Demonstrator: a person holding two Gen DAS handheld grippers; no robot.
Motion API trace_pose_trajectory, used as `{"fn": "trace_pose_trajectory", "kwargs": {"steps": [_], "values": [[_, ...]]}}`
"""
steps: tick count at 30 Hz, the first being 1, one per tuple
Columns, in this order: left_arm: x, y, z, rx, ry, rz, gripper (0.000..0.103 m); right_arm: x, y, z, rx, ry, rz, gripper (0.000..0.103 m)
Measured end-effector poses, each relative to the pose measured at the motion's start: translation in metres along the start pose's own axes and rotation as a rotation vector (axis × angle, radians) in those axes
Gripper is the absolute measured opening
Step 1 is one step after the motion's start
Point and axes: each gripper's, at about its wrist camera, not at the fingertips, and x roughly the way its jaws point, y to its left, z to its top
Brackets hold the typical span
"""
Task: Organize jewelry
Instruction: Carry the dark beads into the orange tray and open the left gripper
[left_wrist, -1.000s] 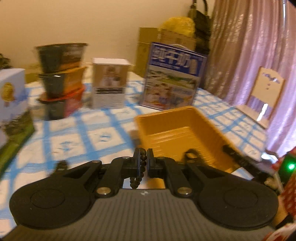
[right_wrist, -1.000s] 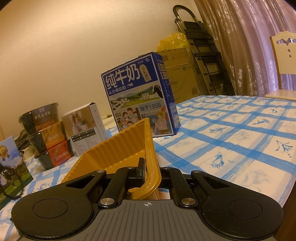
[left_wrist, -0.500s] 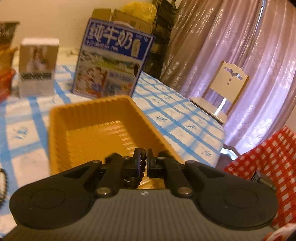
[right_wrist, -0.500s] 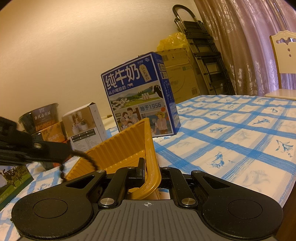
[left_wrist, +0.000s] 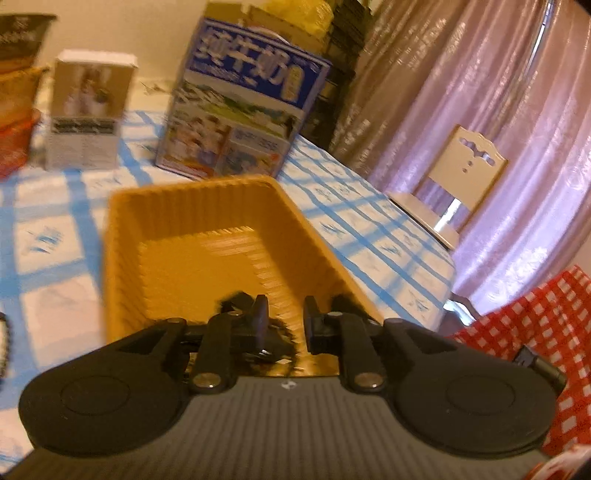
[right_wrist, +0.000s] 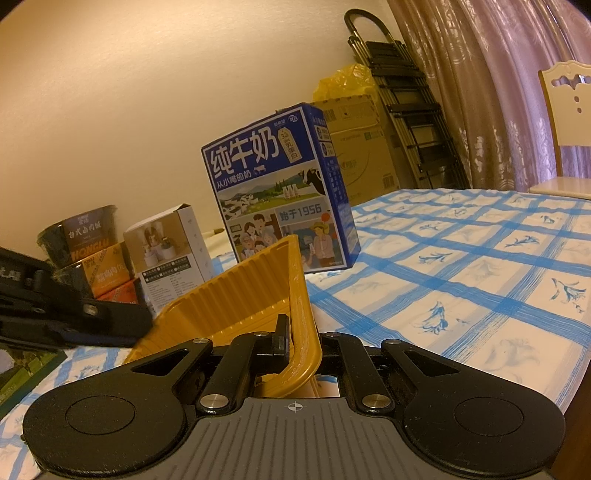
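The dark beaded bracelet (left_wrist: 275, 341) is hard to read: in the left wrist view it shows only as a blurred black shape just below the left gripper (left_wrist: 284, 319), low over the near end of the ribbed orange plastic tray (left_wrist: 207, 206), partly hidden behind the gripper's body. Whether it already rests on the tray floor cannot be told. The left jaws are opening, a clear gap between them, and the pads press on nothing. At the far left edge of that view another dark beaded piece (left_wrist: 4, 345) is cut off by the frame.

The right gripper (right_wrist: 301, 341) has its jaws closed on the tray's near right rim; the right finger is hidden behind the tray wall. In the right wrist view the left gripper's black body enters from the left, blurred.

The tray sits on the counter (right_wrist: 480, 280) under a blue-and-white checked cloth. Far of it stand a blue milk carton box (right_wrist: 280, 192), a small white-and-tan box (right_wrist: 170, 254) and stacked noodle bowls (right_wrist: 86, 247). To the right the cloth lies bare up to the counter's edge, where a cream wooden chair (left_wrist: 458, 188) stands before pink curtains (left_wrist: 480, 92).
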Motion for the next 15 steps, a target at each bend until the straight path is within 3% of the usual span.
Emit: {"fn": "trace_pose_trajectory", "kwargs": {"steps": [8, 15], "values": [[-0.052, 0.049, 0.001, 0.039, -0.064, 0.235, 0.025, 0.0, 0.0, 0.0, 0.001, 0.001, 0.0, 0.007], [-0.097, 0.107, -0.016, 0.01, -0.038, 0.472, 0.025, 0.0, 0.0, 0.0, 0.001, 0.001, -0.001, 0.007]]}}
